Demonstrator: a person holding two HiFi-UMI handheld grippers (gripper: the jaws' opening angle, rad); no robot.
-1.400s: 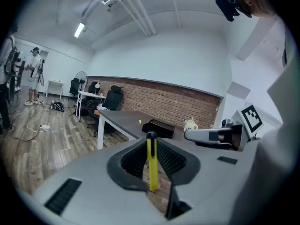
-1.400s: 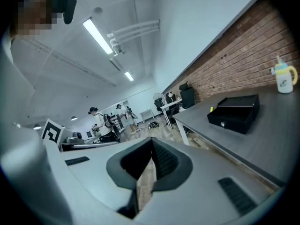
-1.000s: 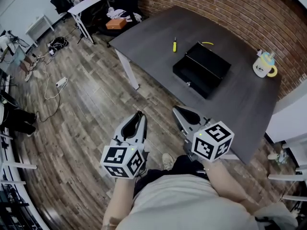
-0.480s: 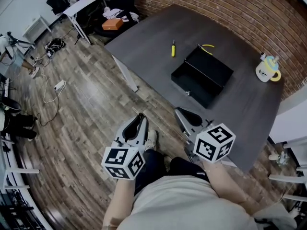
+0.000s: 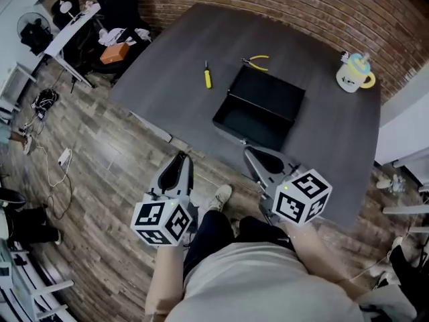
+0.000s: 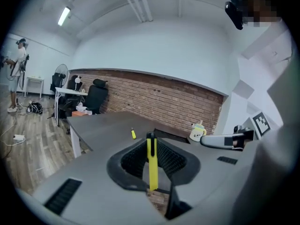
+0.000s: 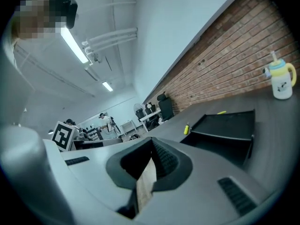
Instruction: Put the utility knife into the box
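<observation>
The dark worktop (image 5: 167,66) carries an open black box (image 5: 268,99) near its middle. Short of its near edge, over the wood floor (image 5: 100,180), hang both claws. The left claw (image 5: 179,158) is drawn together, and a thin yellow strip shows in its seam; what that is cannot be told. The right claw (image 5: 258,154) is together and empty. A mug (image 5: 353,74) stands far right. Yellow pliers (image 5: 257,62) lie just behind the box. The utility knife (image 5: 207,76) lies on the worktop, left of the box and apart from it.
</observation>
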